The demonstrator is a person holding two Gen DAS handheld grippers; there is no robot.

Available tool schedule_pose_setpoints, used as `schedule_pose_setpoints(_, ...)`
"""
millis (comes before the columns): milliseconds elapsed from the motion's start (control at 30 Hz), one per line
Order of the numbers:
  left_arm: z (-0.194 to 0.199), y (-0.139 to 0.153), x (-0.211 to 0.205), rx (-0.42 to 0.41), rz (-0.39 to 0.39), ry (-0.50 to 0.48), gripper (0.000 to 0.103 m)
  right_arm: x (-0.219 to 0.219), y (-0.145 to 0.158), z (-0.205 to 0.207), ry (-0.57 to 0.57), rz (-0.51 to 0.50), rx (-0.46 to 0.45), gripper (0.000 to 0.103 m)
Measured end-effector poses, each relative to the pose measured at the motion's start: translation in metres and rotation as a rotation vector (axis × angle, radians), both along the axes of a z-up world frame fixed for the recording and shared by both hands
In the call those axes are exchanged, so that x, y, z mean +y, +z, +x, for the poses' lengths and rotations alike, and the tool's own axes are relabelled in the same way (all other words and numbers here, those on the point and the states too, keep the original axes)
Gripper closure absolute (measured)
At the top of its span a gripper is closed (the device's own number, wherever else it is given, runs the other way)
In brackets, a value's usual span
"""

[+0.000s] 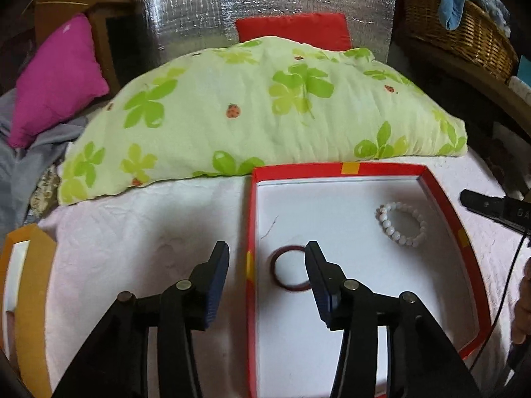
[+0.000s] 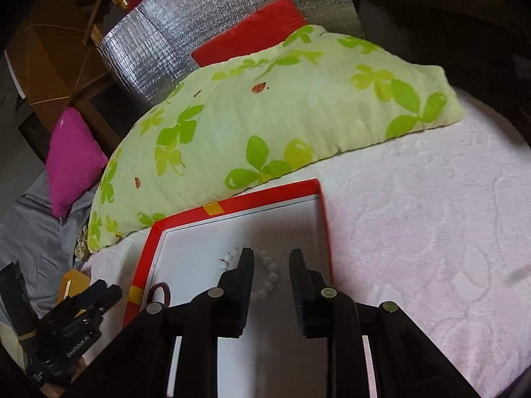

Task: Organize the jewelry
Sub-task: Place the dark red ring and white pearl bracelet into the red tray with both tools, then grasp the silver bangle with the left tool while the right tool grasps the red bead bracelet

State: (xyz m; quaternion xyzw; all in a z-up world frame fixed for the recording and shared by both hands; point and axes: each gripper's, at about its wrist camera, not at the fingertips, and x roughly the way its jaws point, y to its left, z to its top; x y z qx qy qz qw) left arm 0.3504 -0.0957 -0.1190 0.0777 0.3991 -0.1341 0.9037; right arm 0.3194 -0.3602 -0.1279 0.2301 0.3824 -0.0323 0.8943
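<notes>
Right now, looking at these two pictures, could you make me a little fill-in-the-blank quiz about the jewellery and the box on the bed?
1. The white beaded bracelet lies inside the shallow ____-rimmed cardboard box.
2. The dark red ring-shaped bangle lies in the same box, ____ from the bracelet.
3. Behind the box lies a pale pillow printed with ____ clover leaves.
4. The left gripper has its jaws ____, gripping nothing.

Missing words: red; apart; green; open
</notes>
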Motion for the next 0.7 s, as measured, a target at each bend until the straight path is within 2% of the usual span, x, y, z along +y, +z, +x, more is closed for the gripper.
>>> schedule_pose_setpoints(167,-0.014,-0.003,0.005,0.003,0.051,0.036,0.049,0.007,0.000,-0.018,-0.003,-0.066,0.039,0.079)
schedule_pose_setpoints(333,-0.030,-0.002,0.017,0.029,0.050,0.085,0.049,0.017,-0.003,-0.043,0.018,-0.126,0.082,0.079)
schedule_pose_setpoints(433,-0.051,0.003,0.023,0.012,0.053,0.077,0.049,0.024,-0.001,-0.069,0.039,-0.127,0.077,0.079)
schedule_pose_setpoints(533,-0.079,0.005,0.031,-0.016,0.077,0.066,0.045,0.038,0.004,-0.101,0.084,-0.132,0.065,0.079)
schedule_pose_setpoints(633,-0.107,0.001,0.046,-0.002,0.059,0.067,0.043,0.049,0.006,-0.137,0.123,-0.108,0.051,0.078)
schedule_pose_setpoints(700,-0.126,-0.004,0.056,0.007,0.043,0.069,0.043,0.055,0.005,-0.157,0.141,-0.098,0.043,0.069)
